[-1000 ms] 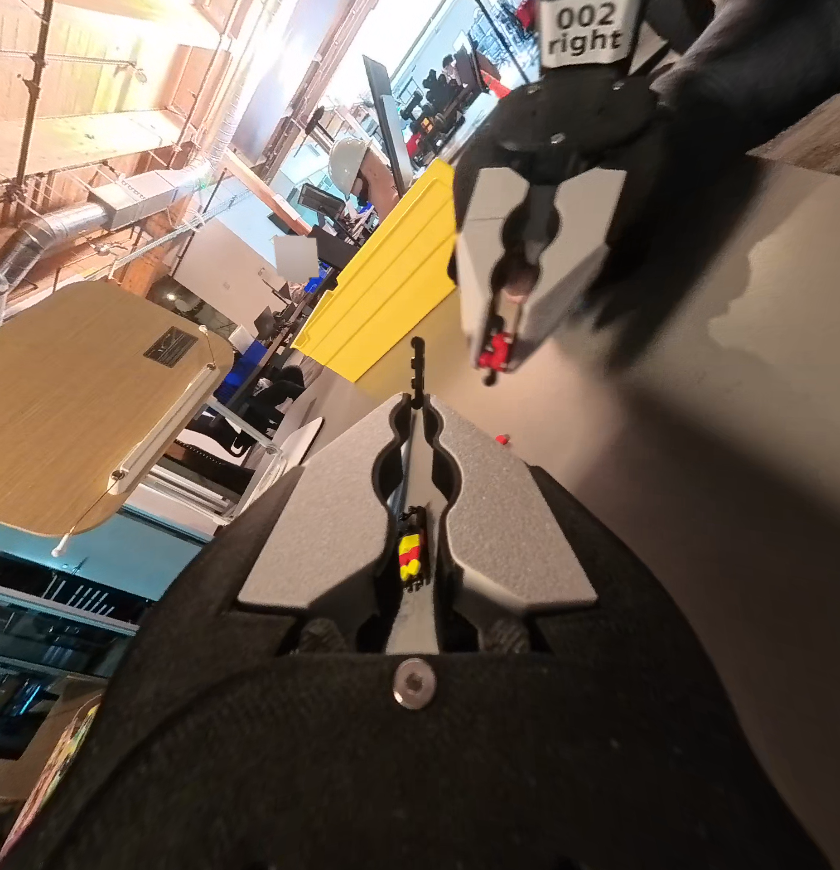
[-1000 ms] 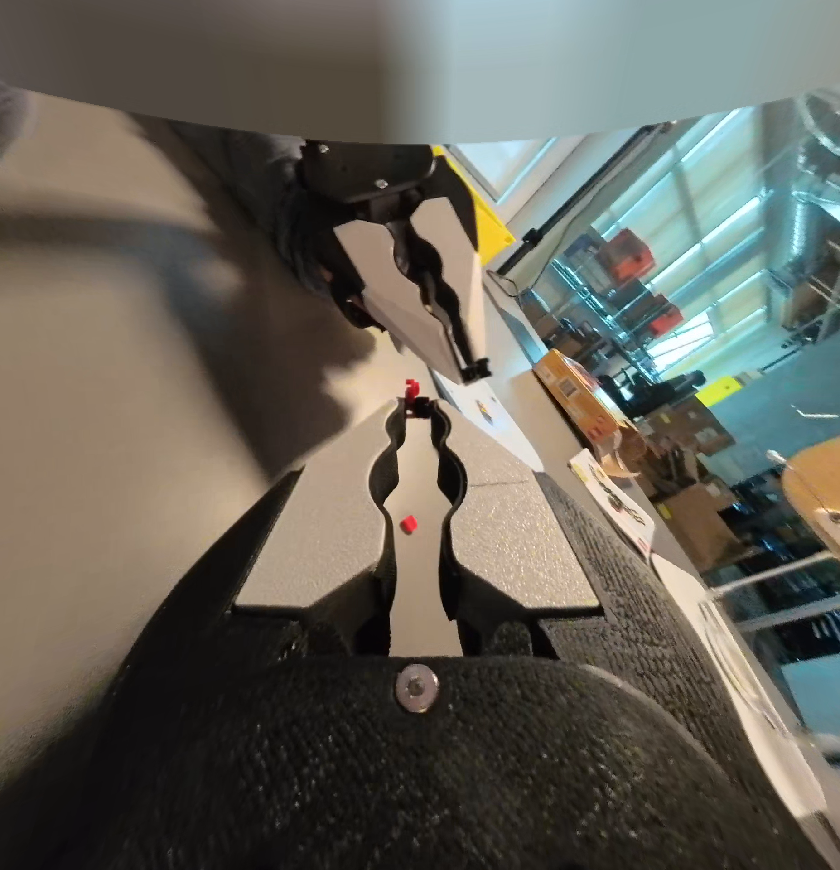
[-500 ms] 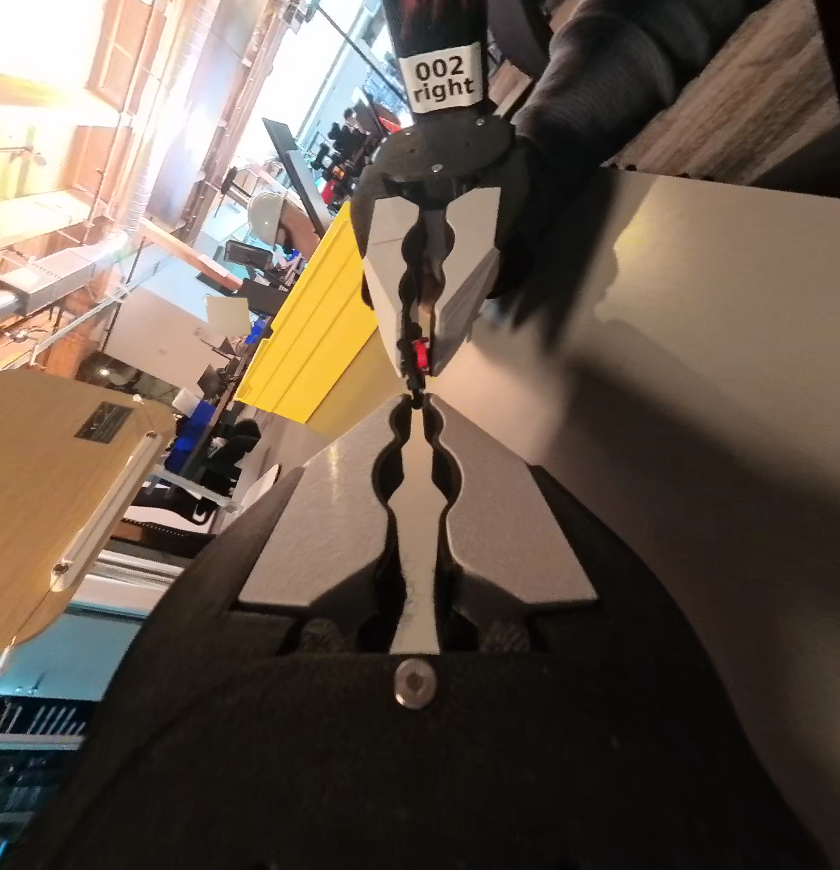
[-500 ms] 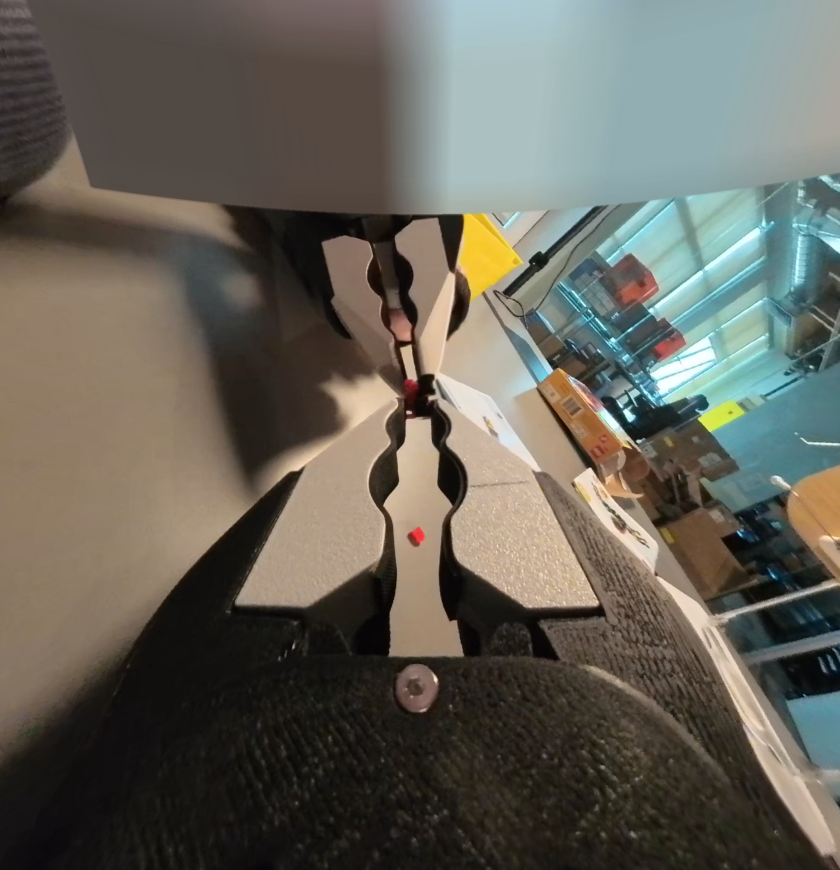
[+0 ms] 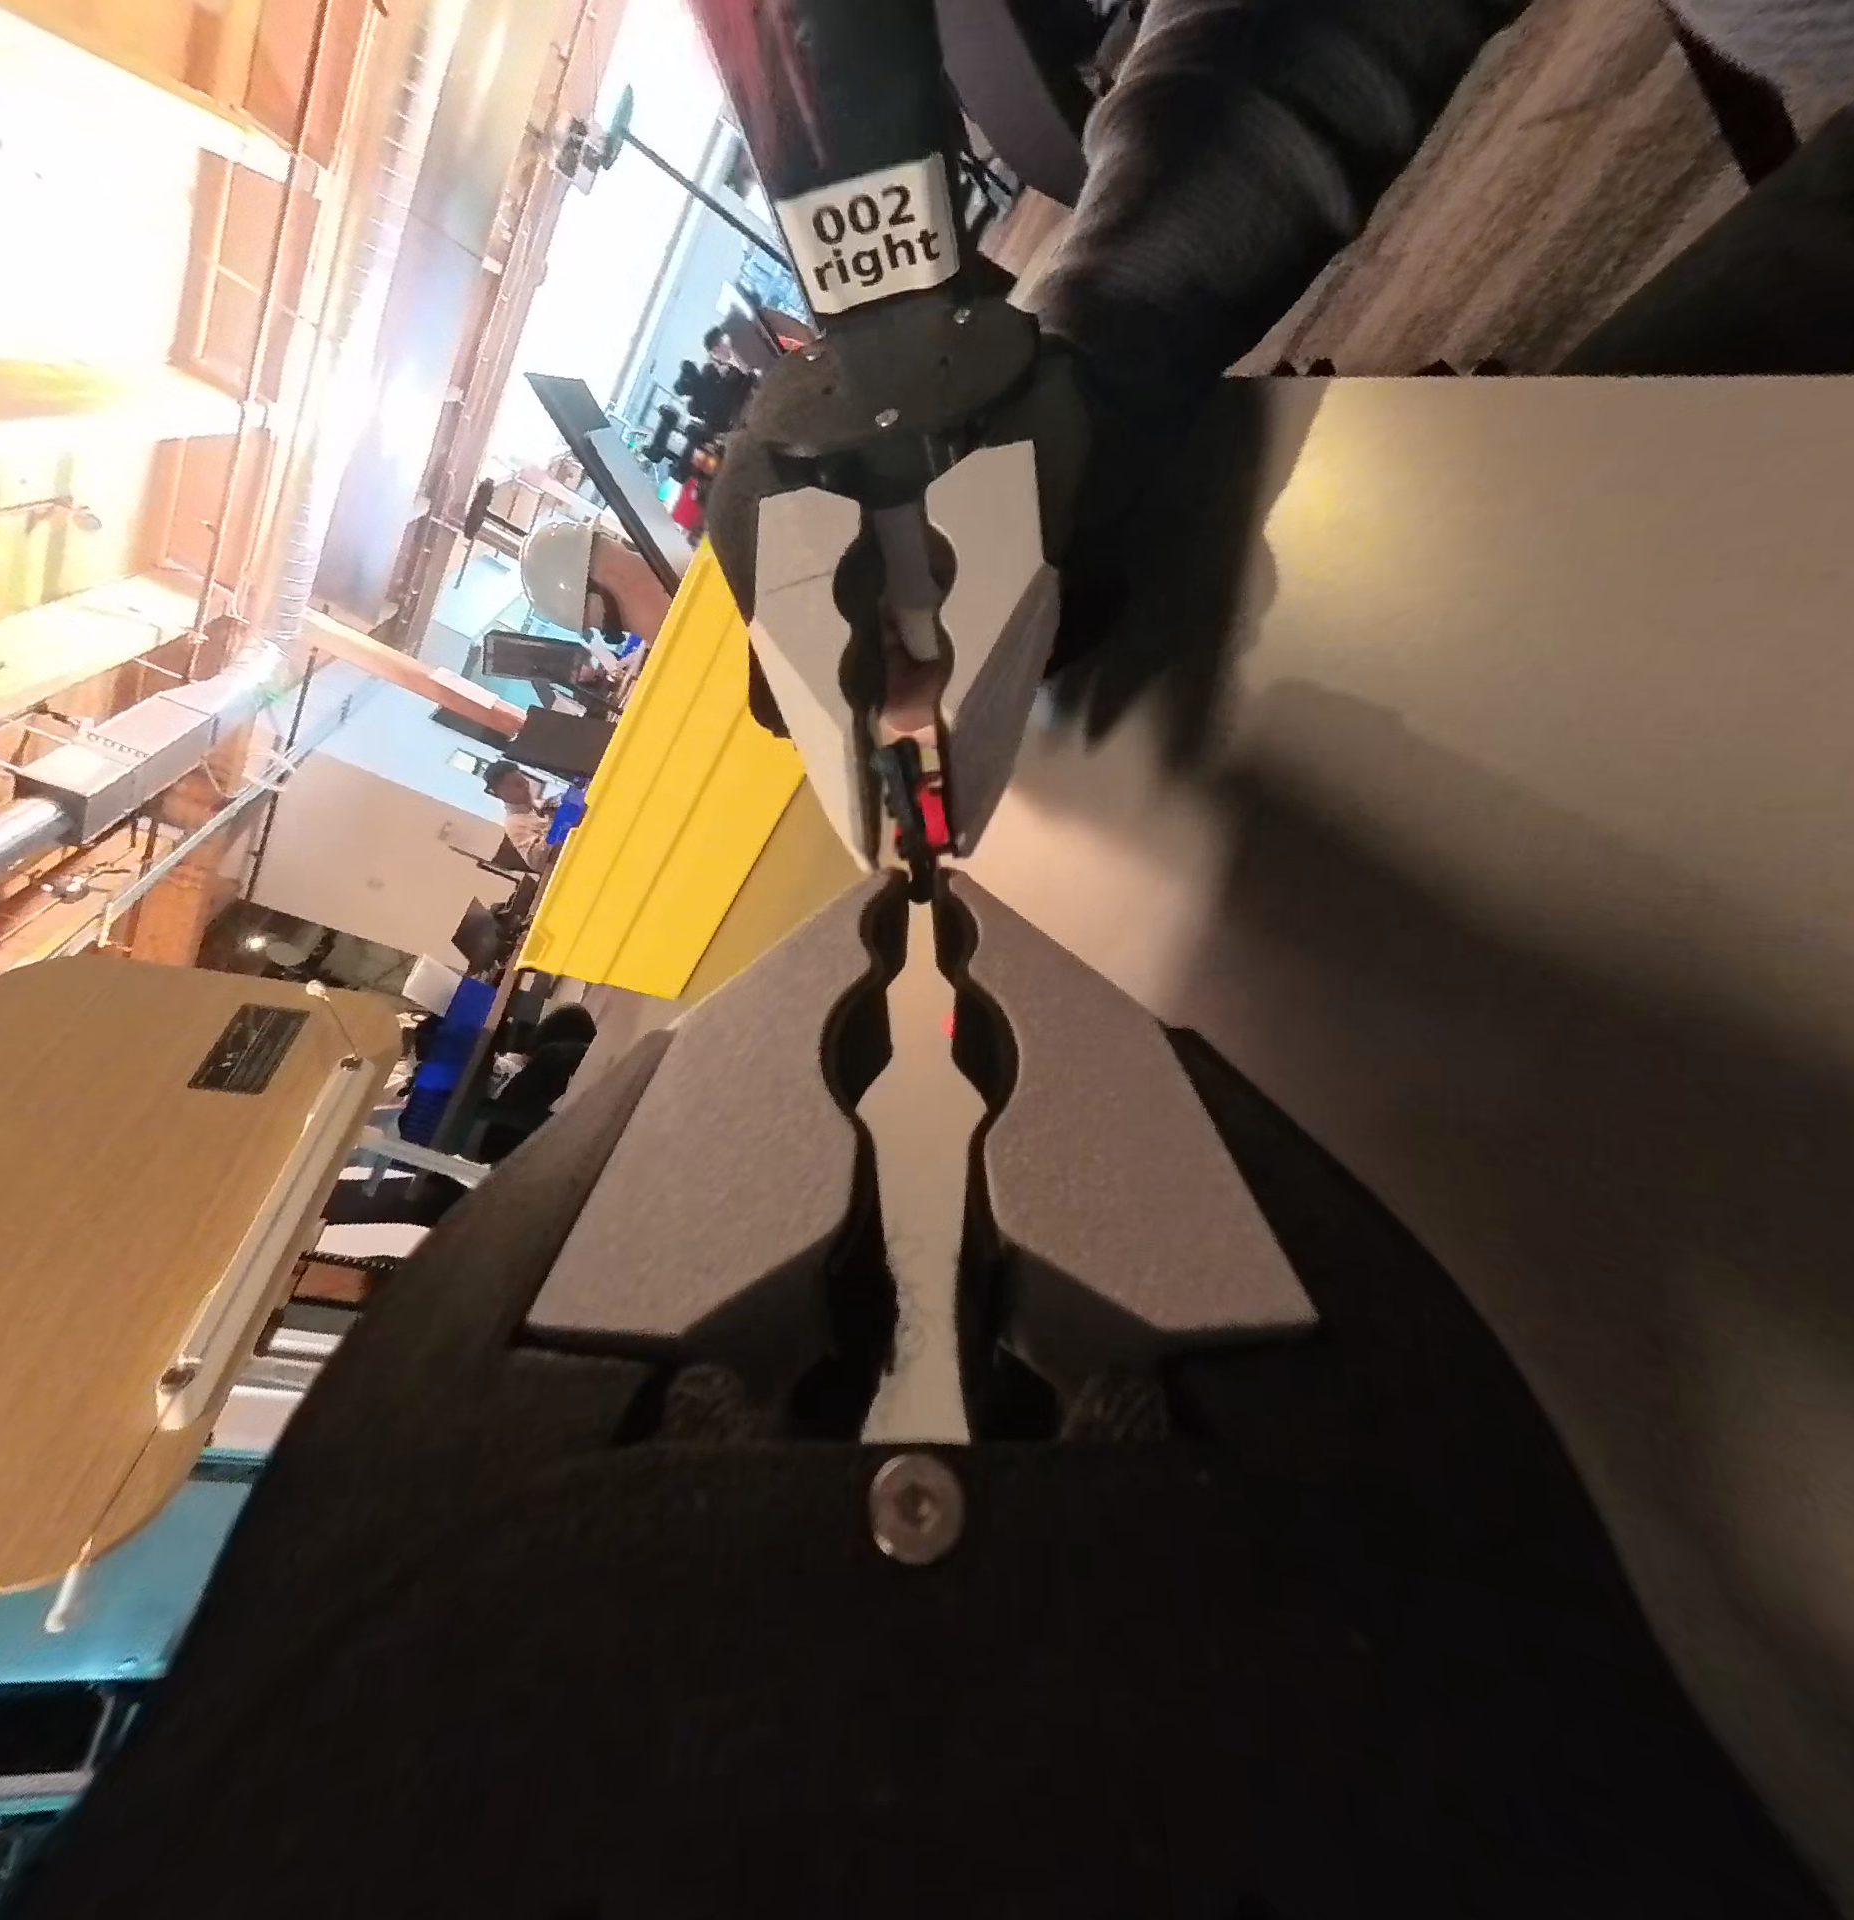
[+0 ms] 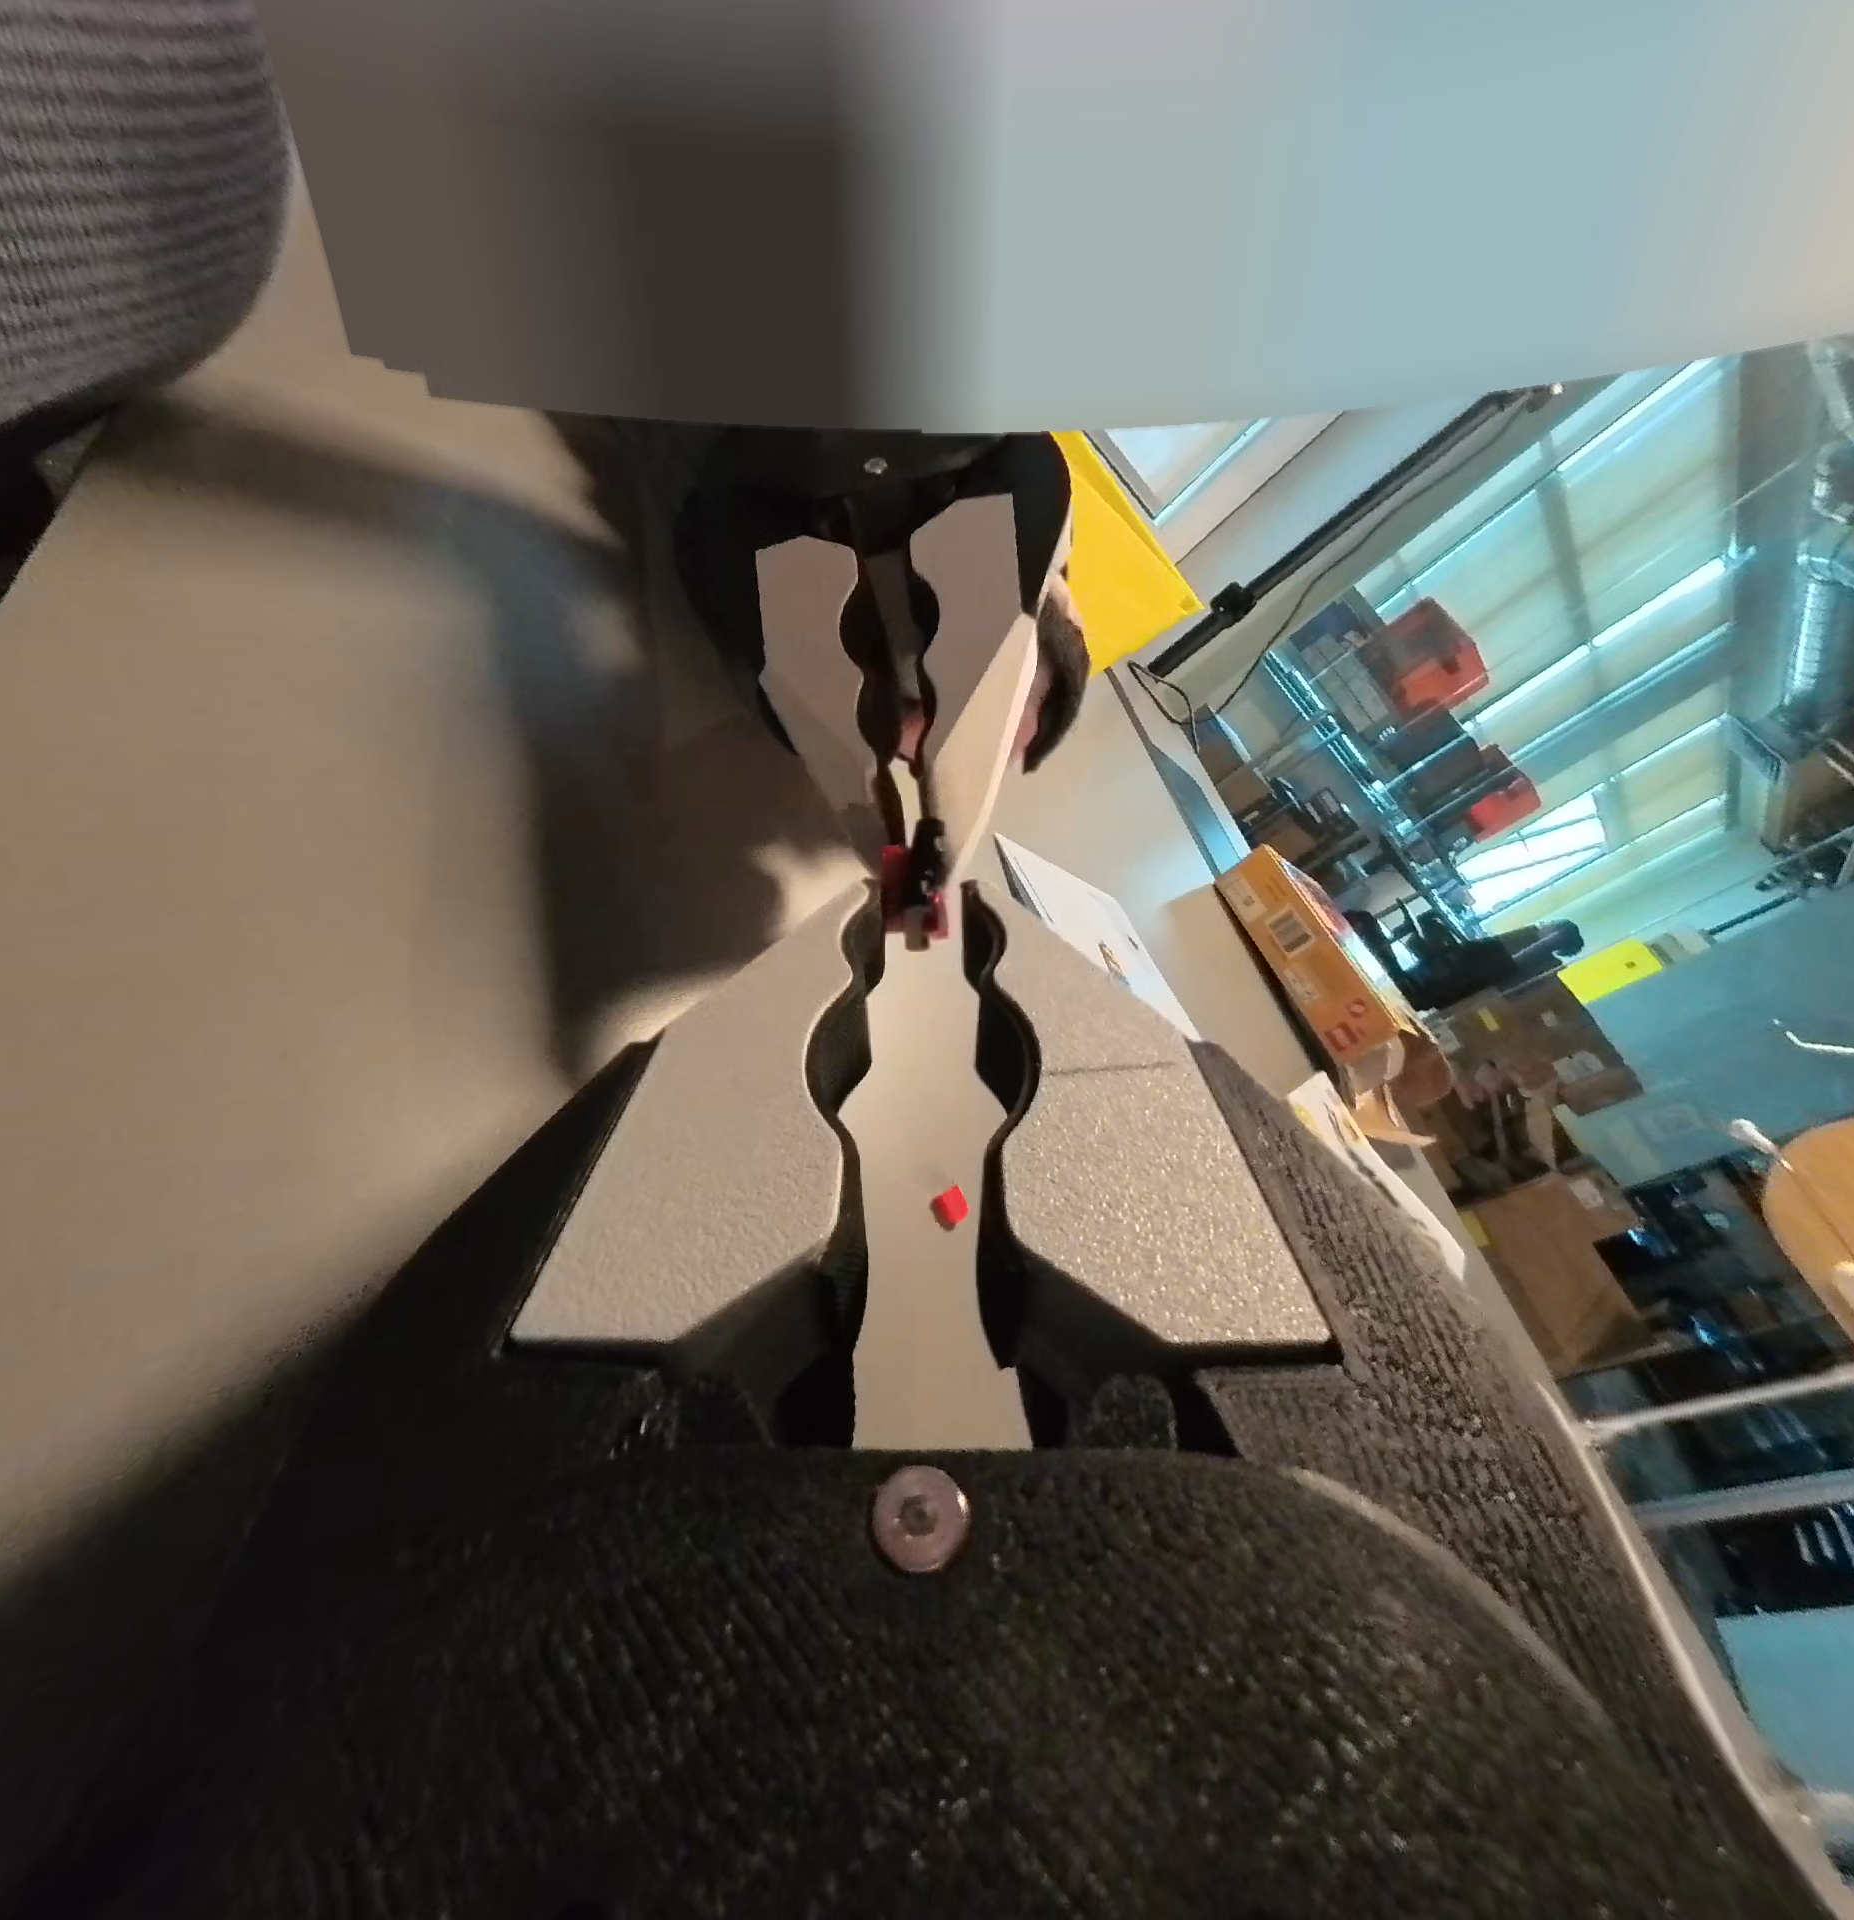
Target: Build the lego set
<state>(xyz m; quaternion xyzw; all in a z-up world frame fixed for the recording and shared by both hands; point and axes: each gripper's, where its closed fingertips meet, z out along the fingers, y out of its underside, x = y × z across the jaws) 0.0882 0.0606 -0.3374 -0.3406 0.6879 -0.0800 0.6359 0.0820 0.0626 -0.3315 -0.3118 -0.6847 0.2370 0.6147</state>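
Observation:
My left gripper (image 5: 915,883) is shut on a thin black lego piece (image 5: 915,873) that sticks out of its tips. My right gripper (image 6: 918,894) faces it tip to tip and is shut on a small red lego piece (image 6: 915,899). In the left wrist view the red piece (image 5: 931,821) sits between the right gripper's fingers (image 5: 990,727) and touches the black piece. Both are held above the grey table (image 5: 1525,727). A loose small red brick (image 6: 947,1205) lies on the table below; it also shows in the left wrist view (image 5: 949,1023).
A yellow bin (image 5: 674,790) stands at the table's far side. A white booklet (image 6: 1068,914) and an orange cardboard box (image 6: 1307,935) lie beyond the grippers. A person's dark sleeve (image 6: 92,187) is at the upper left. A wooden board (image 5: 123,1247) is off the table. My left and right fingertips are right by each other.
The two grippers have come together from apart and askew to tip to tip, bringing the red piece against the black one. The yellow and red piece between my left fingers has left the view.

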